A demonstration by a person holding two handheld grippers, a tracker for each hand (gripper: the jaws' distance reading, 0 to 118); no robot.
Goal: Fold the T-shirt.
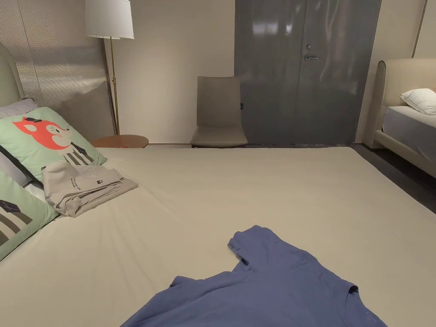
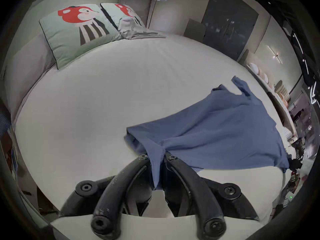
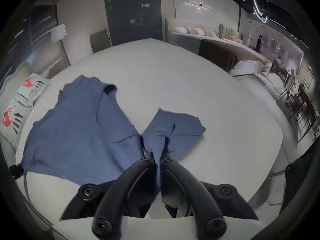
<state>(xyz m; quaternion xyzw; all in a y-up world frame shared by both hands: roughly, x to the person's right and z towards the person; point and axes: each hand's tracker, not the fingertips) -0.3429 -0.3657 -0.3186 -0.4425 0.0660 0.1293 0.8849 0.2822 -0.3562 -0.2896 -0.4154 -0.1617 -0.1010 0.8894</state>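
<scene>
A blue T-shirt (image 1: 272, 289) lies spread on the beige bed (image 1: 264, 191) near its front edge, one sleeve pointing toward the far side. In the left gripper view the left gripper (image 2: 157, 157) is shut on a pinched fold at one edge of the T-shirt (image 2: 216, 131), blue cloth hanging down between its jaws. In the right gripper view the right gripper (image 3: 157, 159) is shut on another bunched part of the T-shirt (image 3: 81, 131), beside a sleeve (image 3: 180, 126) that lies to the right. The other gripper (image 3: 16, 170) shows far left, at the shirt's corner.
Green cartoon pillows (image 1: 47, 142) and a folded grey garment (image 1: 85, 187) sit at the bed's left end. Behind the bed stand a floor lamp (image 1: 110, 25), a round side table (image 1: 121, 140), a chair (image 1: 219, 113) and a dark door (image 1: 306, 68). Another bed (image 1: 408, 115) is to the right.
</scene>
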